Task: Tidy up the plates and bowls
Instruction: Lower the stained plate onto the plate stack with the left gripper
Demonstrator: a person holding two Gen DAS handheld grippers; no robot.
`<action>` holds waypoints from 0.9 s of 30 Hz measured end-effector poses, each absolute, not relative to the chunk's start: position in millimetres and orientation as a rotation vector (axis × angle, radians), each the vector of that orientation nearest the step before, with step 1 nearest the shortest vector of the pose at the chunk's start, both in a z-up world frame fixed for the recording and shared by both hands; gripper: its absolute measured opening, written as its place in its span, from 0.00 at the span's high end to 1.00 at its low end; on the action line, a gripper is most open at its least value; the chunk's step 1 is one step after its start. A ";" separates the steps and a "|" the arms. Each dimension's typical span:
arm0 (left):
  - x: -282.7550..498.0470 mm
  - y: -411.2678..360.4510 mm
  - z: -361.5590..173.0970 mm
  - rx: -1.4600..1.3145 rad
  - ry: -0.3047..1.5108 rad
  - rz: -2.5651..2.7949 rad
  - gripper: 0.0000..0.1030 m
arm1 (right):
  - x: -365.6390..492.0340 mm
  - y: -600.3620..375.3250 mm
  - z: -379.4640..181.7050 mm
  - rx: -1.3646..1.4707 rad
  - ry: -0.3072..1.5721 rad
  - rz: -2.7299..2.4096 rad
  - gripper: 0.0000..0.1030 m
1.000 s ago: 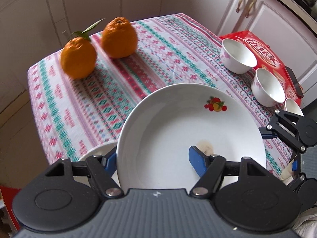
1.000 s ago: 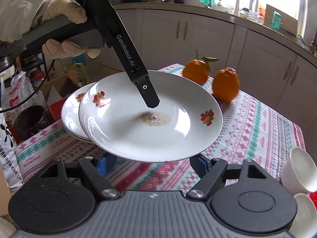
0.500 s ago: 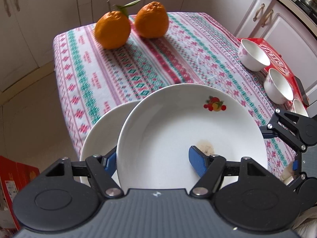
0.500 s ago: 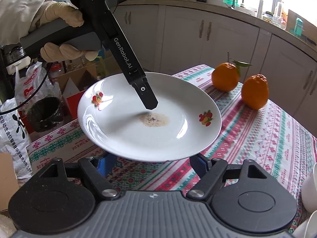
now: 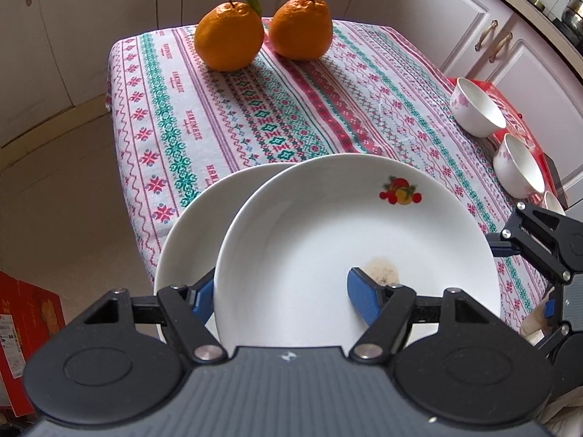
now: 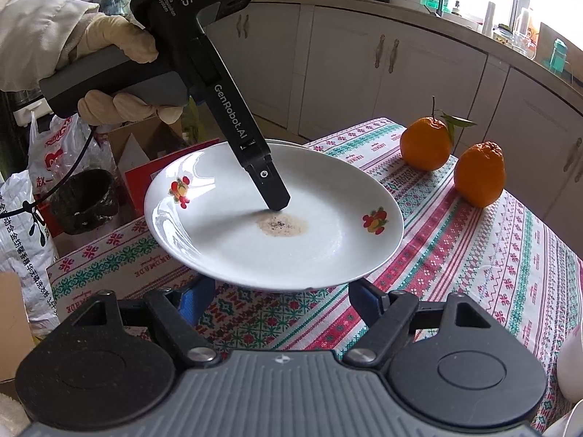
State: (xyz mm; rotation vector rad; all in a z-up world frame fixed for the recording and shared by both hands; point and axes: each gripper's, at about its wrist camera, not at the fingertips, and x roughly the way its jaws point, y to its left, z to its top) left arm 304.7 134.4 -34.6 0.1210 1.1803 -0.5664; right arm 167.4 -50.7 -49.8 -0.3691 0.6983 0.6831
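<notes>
My left gripper (image 5: pixel 282 289) is shut on the rim of a white plate (image 5: pixel 349 247) with a fruit print and a brown stain, held above a second white plate (image 5: pixel 204 218) lying on the tablecloth. In the right wrist view the held plate (image 6: pixel 273 218) hangs over the table with the left gripper's finger (image 6: pixel 269 185) on top of it. The second plate is almost hidden beneath. My right gripper (image 6: pixel 277 296) is open and empty, its jaws wide apart just below and in front of the held plate. White bowls (image 5: pixel 477 109) (image 5: pixel 517 171) stand at the right.
Two oranges (image 5: pixel 229 40) (image 5: pixel 300 27) sit at the table's far end on the patterned tablecloth (image 5: pixel 291 109). A red box (image 5: pixel 510 109) lies under the bowls at the right edge. Cabinets surround the table. Bags and boxes stand on the floor (image 6: pixel 54 182).
The left gripper has carried the held plate across, nearly over the lower plate. The view has swung, so the oranges now sit centred at the far end. The right gripper stays open.
</notes>
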 end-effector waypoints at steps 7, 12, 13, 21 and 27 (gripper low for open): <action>305.6 139.4 -38.5 0.119 1.189 -0.552 0.29 | 167.4 -49.1 -48.4 -0.372 0.696 0.690 0.18; 305.5 140.4 -38.9 0.129 1.191 -0.545 0.29 | 167.5 -48.1 -49.1 -0.369 0.698 0.700 0.18; 305.3 140.5 -38.5 0.133 1.191 -0.543 0.29 | 167.5 -48.1 -49.2 -0.369 0.698 0.701 0.18; 302.1 148.5 -33.8 0.125 1.188 -0.528 0.28 | 169.0 -47.9 -50.1 -0.361 0.694 0.719 0.18; 300.5 151.8 -26.4 0.133 1.165 -0.519 0.26 | 171.2 -47.9 -50.8 -0.342 0.696 0.728 0.18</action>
